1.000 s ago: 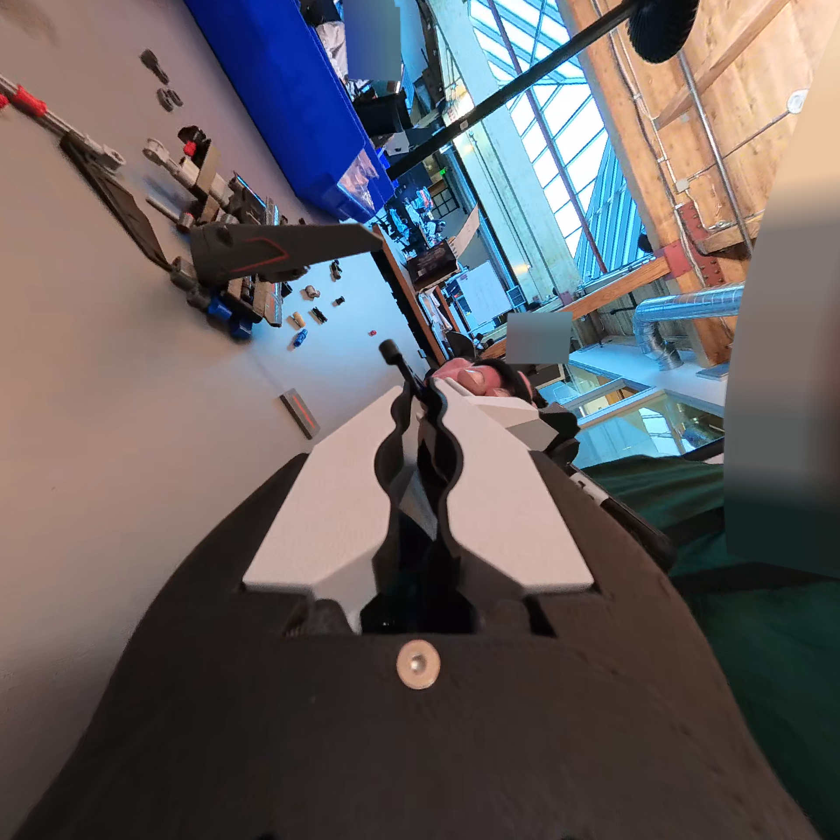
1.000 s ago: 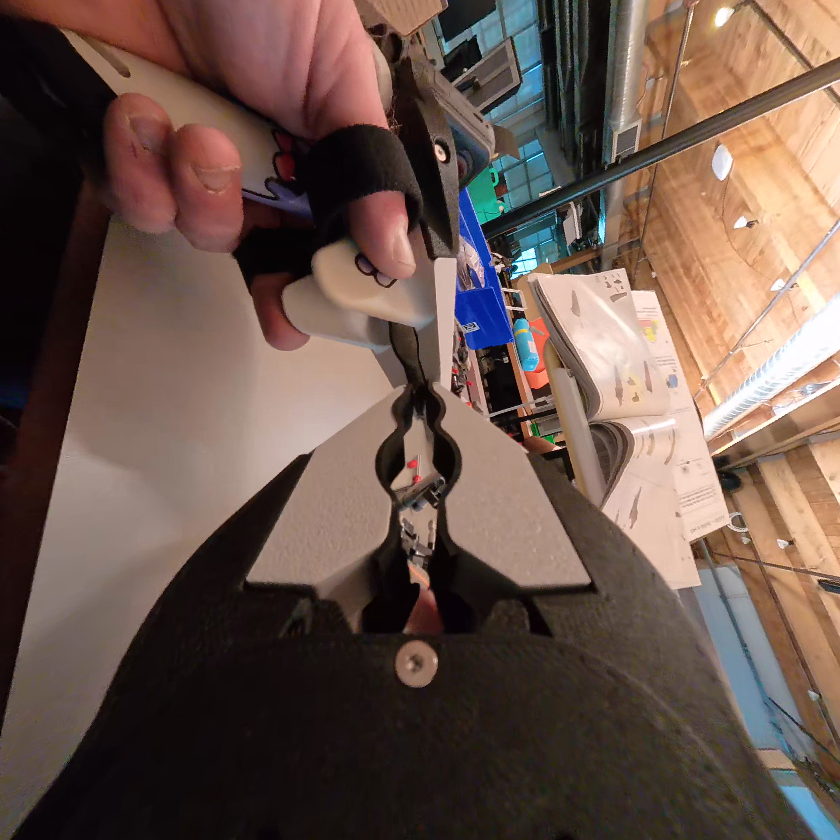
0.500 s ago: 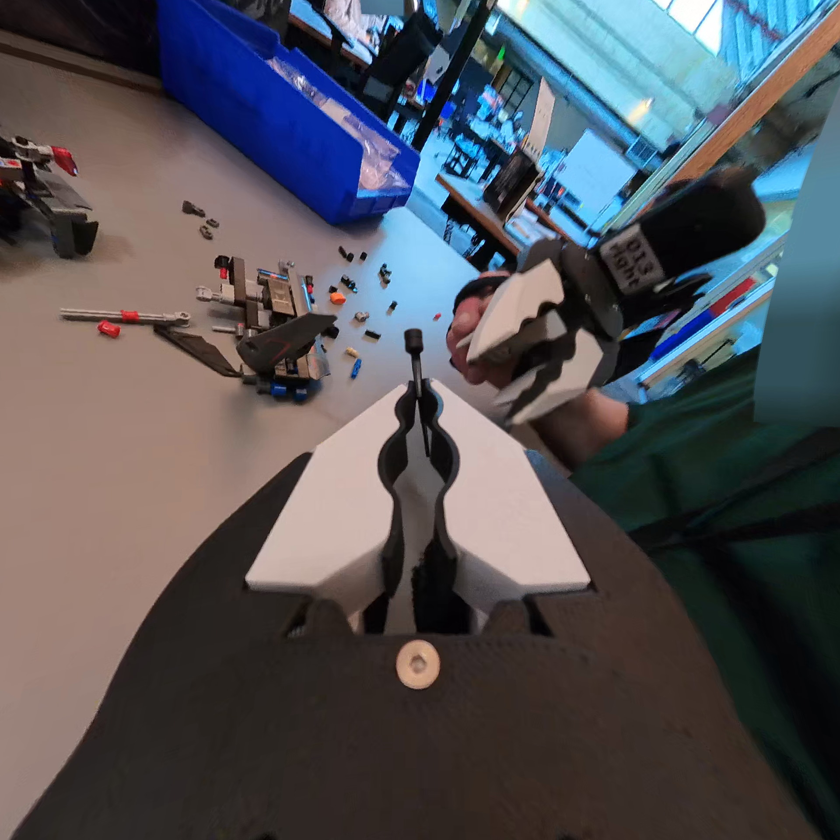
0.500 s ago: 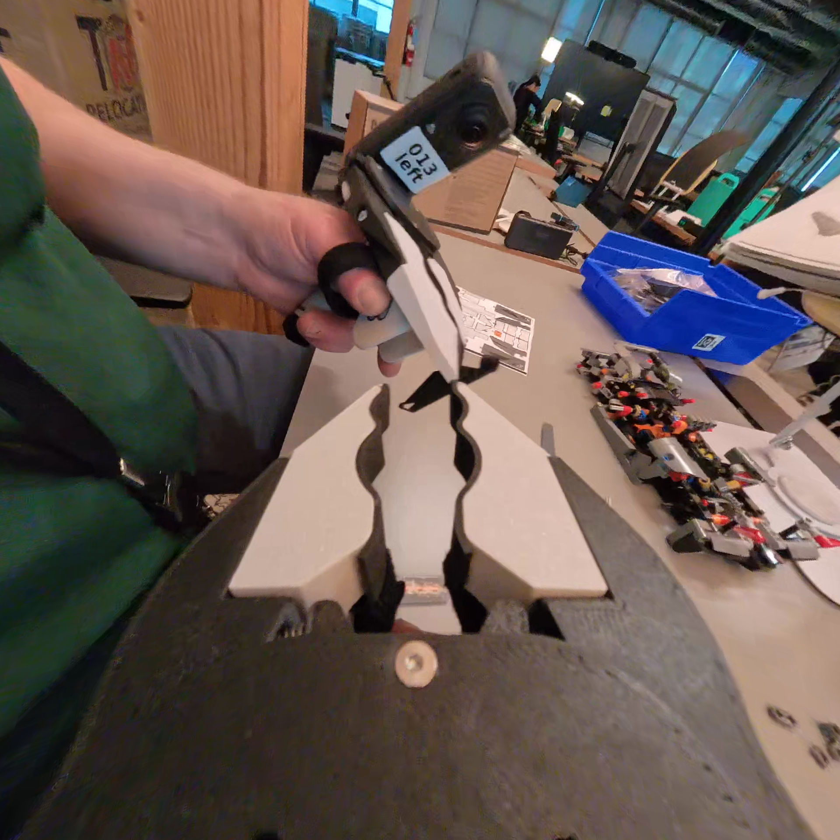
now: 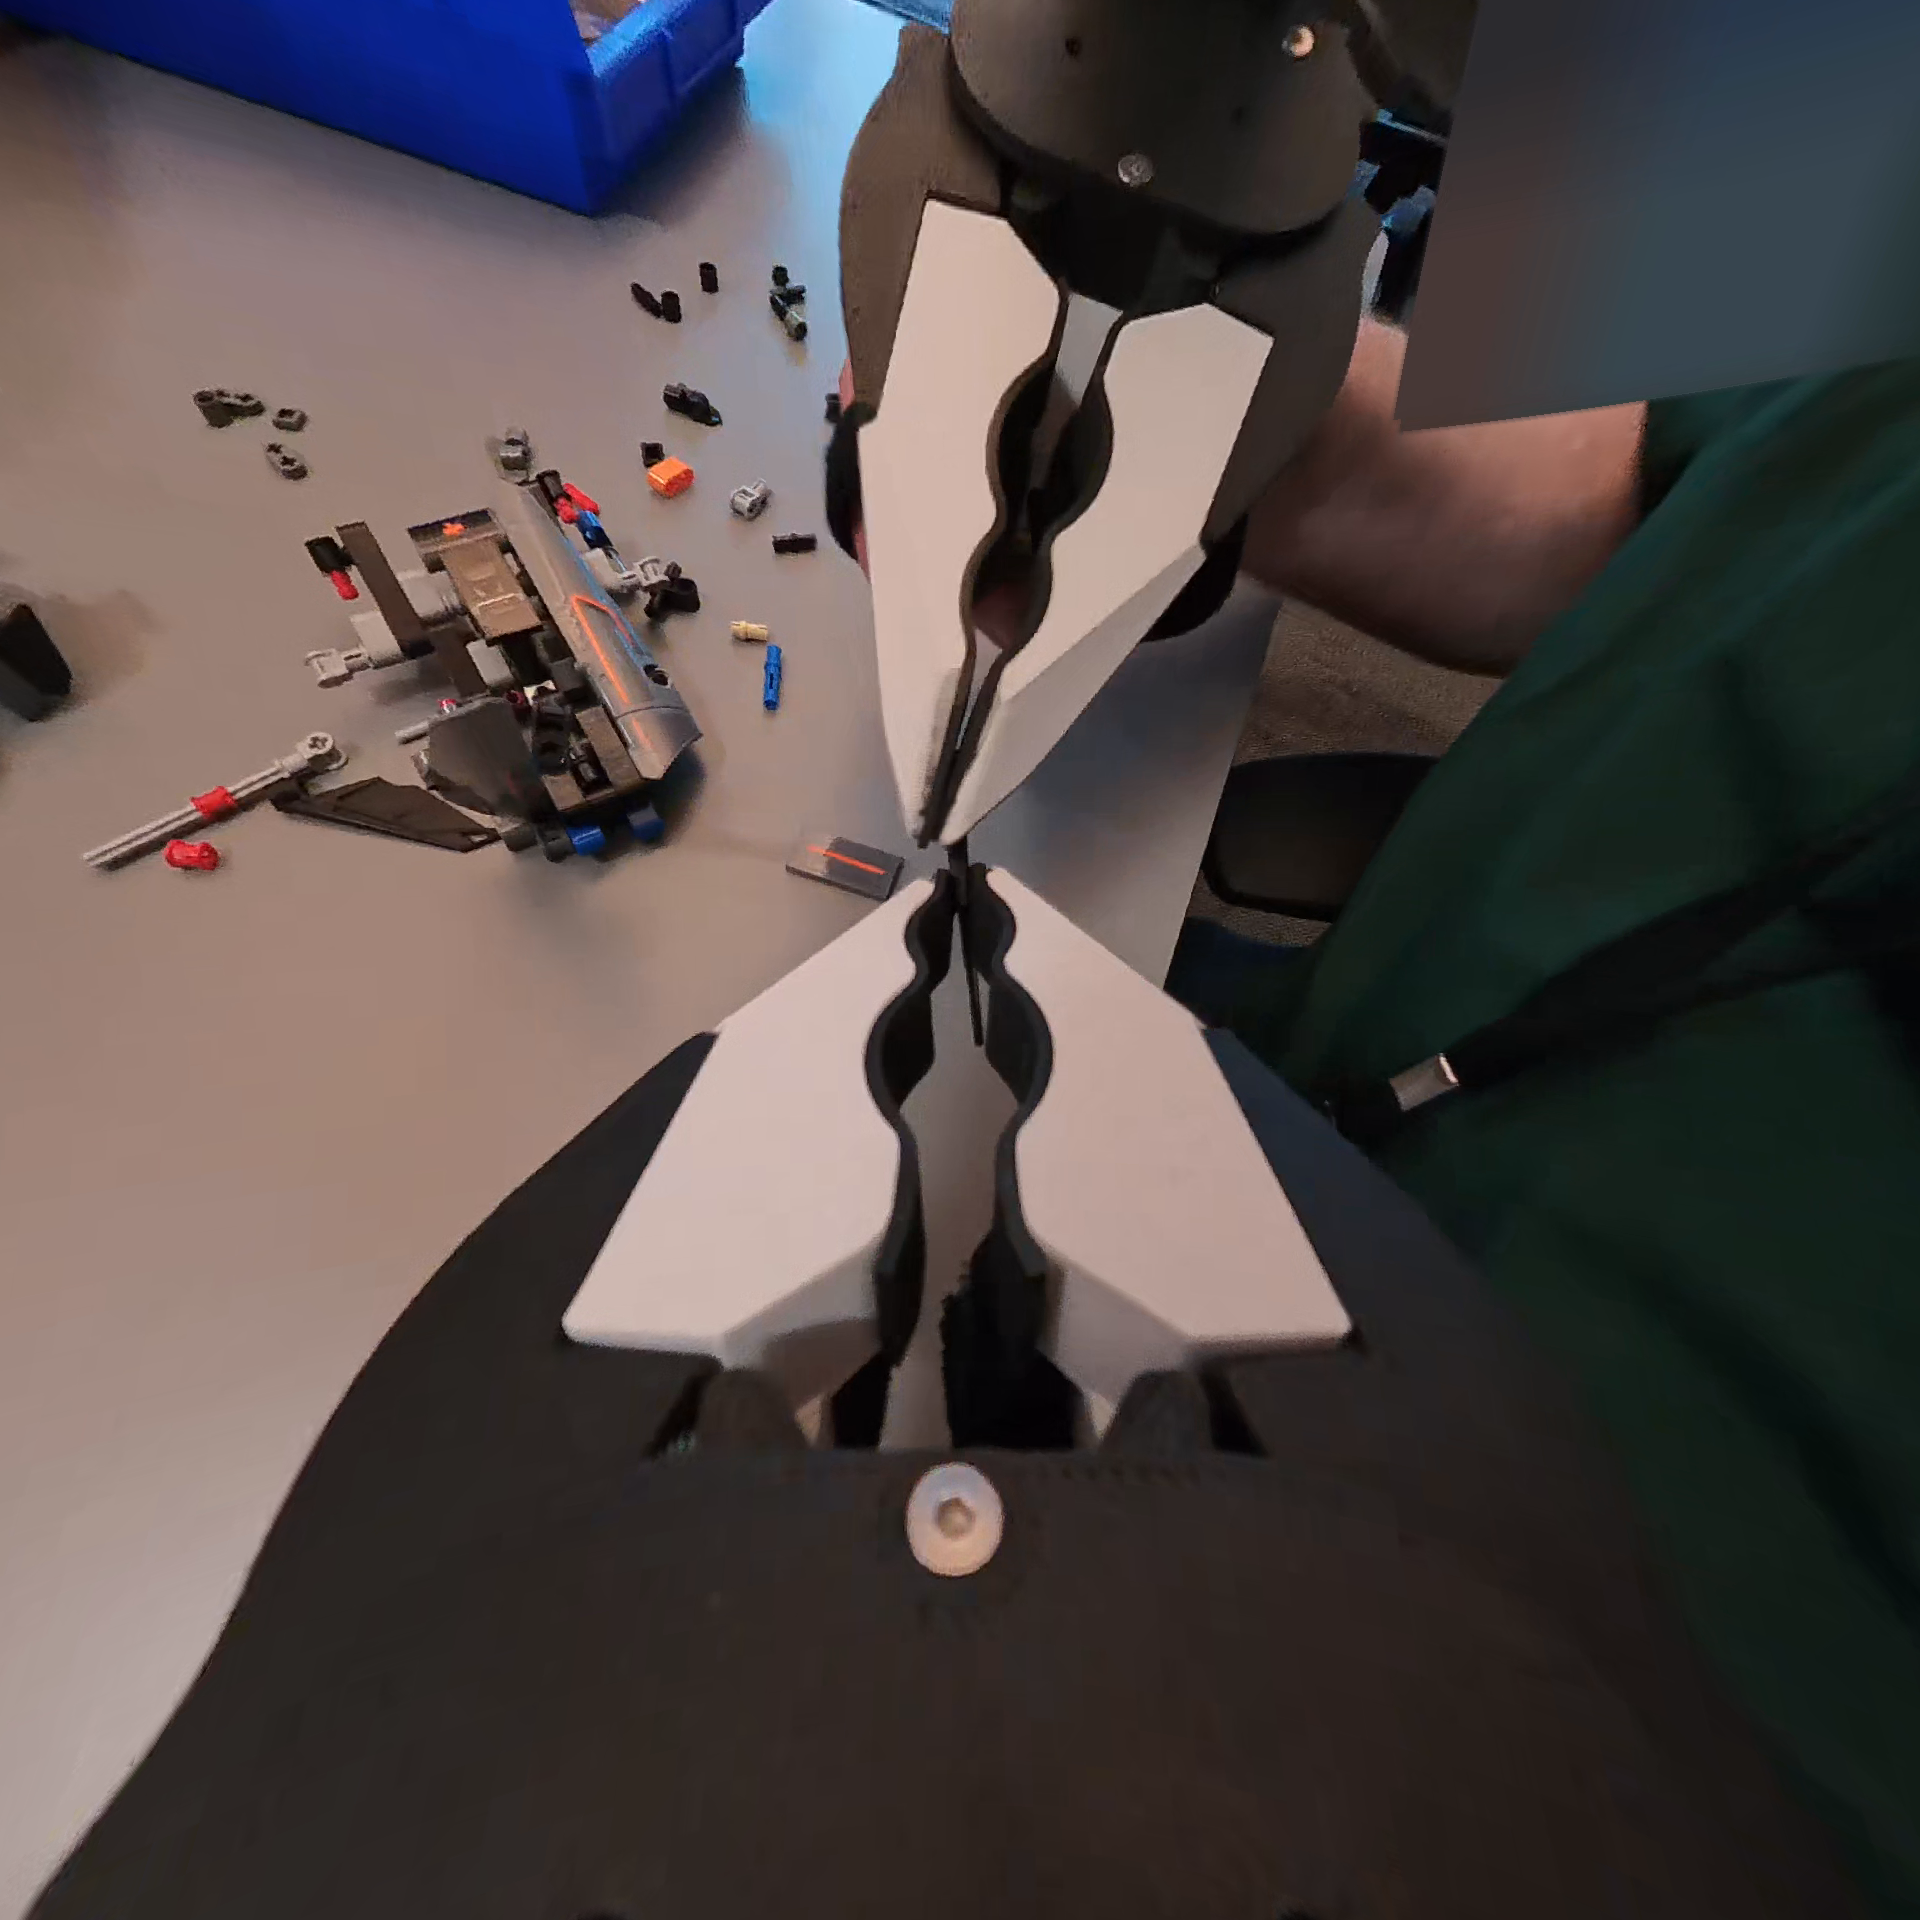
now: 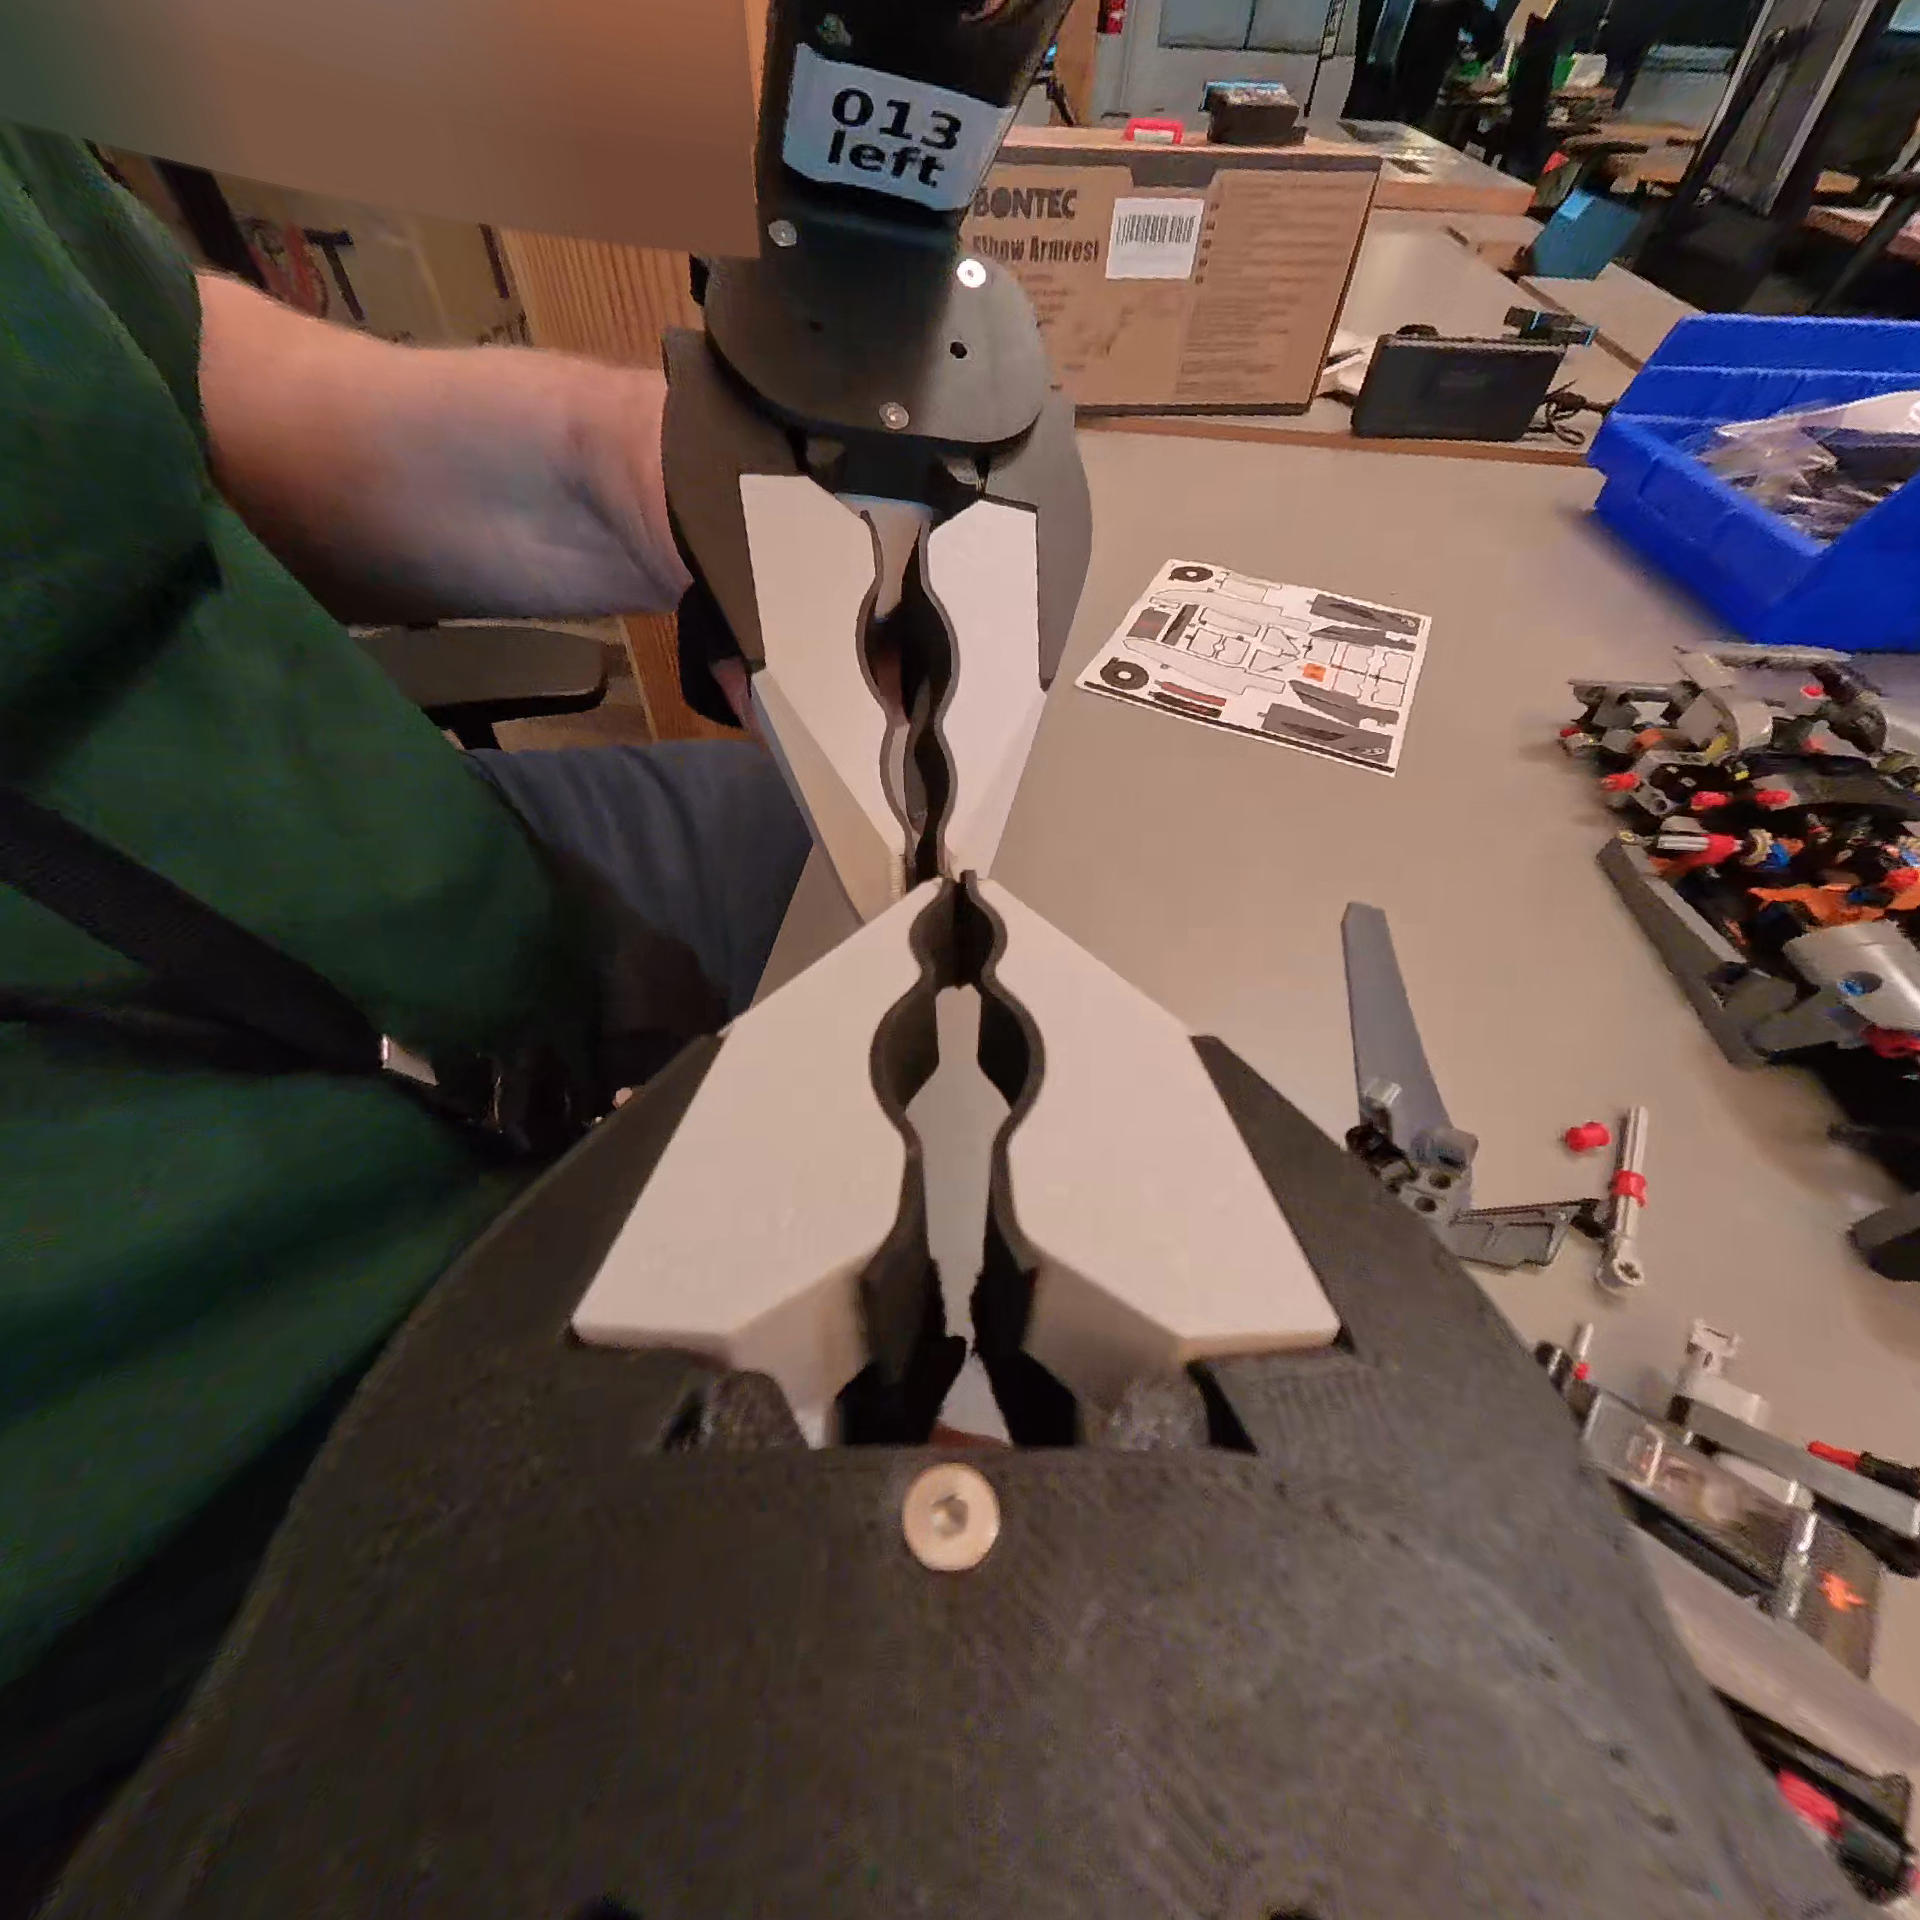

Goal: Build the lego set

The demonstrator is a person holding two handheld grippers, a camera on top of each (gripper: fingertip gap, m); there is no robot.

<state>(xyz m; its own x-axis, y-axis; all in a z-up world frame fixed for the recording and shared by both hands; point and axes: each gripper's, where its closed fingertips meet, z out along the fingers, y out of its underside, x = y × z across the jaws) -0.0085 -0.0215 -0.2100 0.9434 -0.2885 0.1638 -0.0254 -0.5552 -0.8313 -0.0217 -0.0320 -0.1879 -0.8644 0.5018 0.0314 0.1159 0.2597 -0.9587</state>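
My left gripper is shut on a thin black rod-like lego piece that stands between its jaws. My right gripper comes down from above, tip to tip with the left, and is shut on the rod's upper end. In the right wrist view my right gripper meets the left gripper the same way, above the table's near edge. A partly built grey and black lego model lies on the grey table, left of both grippers.
Loose small pieces, a grey axle with a red bush and a dark striped tile lie around the model. A blue bin stands behind. A sticker sheet, a grey blade and a larger assembly lie further right. My two grippers' fingertips are within a few centimetres of each other.
Both grippers have tilted down toward the table. The right gripper, open half a second ago, has moved in tip to tip with the left and closed on the rod's end.
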